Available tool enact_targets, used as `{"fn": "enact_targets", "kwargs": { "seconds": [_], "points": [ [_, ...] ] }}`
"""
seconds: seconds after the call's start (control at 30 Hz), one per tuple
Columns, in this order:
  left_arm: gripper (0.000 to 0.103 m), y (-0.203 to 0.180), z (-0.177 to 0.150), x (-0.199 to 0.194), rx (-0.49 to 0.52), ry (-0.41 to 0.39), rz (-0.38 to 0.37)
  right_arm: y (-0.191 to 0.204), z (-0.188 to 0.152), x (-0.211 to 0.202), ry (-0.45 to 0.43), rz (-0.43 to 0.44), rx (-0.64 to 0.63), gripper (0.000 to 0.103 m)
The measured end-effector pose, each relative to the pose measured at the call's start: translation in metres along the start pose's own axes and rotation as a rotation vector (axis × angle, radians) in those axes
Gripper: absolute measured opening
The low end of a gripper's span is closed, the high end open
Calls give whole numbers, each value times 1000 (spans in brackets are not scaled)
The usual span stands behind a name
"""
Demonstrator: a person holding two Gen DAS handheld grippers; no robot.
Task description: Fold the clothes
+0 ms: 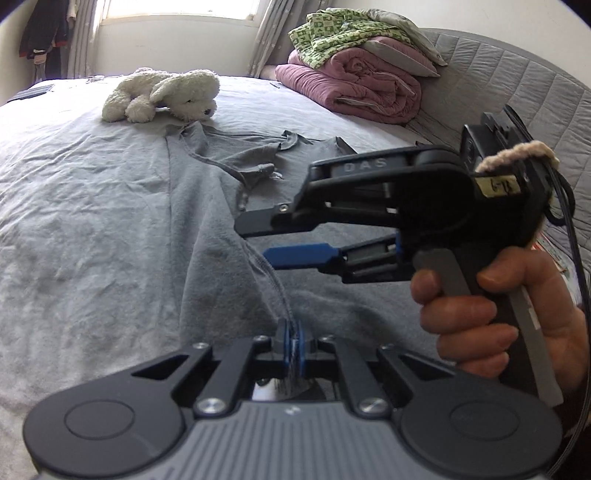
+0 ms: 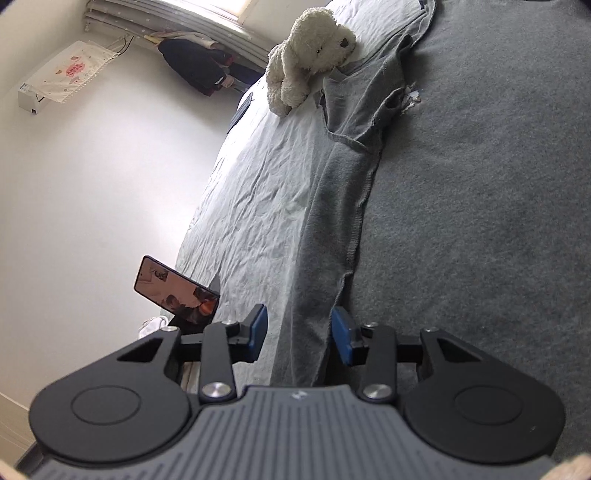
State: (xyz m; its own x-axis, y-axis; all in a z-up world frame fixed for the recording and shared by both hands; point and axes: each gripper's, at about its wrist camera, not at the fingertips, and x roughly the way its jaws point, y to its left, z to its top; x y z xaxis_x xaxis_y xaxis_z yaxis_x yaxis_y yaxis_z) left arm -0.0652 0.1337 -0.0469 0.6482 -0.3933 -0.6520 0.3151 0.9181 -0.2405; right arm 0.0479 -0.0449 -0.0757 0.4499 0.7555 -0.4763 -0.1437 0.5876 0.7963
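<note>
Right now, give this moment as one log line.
left gripper: shut on gray shirt | right gripper: open, straddling shirt edge | bed

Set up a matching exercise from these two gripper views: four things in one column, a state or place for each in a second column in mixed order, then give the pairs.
Things:
1. left gripper
2. right gripper
3. plush dog
4. pink quilt

States or places:
A. folded, under a green patterned cloth
B. shut on the grey shirt
C. lying on the bed beyond the shirt's collar
D. open, fabric edge between its fingers

Pairs: 1-B, 2-D, 3-C, 4-A
</note>
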Motion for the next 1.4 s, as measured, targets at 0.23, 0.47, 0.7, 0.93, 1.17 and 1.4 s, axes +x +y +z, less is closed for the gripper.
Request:
{"fn": "enact_targets", "kwargs": {
  "seconds": [0.23, 0.47, 0.7, 0.93, 1.17, 1.4],
  "points": [
    [4, 17, -3, -10, -79, -39, -2, -9, -2, 11, -10, -27, 39, 33],
    [4, 23, 1, -16, -120, -59, -51, -11, -5, 1, -23, -17, 25, 10],
    [4, 14, 5, -15, -116, -65, -129, 12, -6, -19, -78, -100, -131, 8],
    [8, 14, 2, -10, -102, -18, -126, -5, -11, -15, -15, -163, -100, 18],
    [11, 52, 1, -31, -215, -93, -81, -5, -26, -29, 70, -59, -57, 44],
    [11, 67, -6, -31, -239, -76, -44, -1, -60, -37, 194, 29, -61, 42]
  ]
}}
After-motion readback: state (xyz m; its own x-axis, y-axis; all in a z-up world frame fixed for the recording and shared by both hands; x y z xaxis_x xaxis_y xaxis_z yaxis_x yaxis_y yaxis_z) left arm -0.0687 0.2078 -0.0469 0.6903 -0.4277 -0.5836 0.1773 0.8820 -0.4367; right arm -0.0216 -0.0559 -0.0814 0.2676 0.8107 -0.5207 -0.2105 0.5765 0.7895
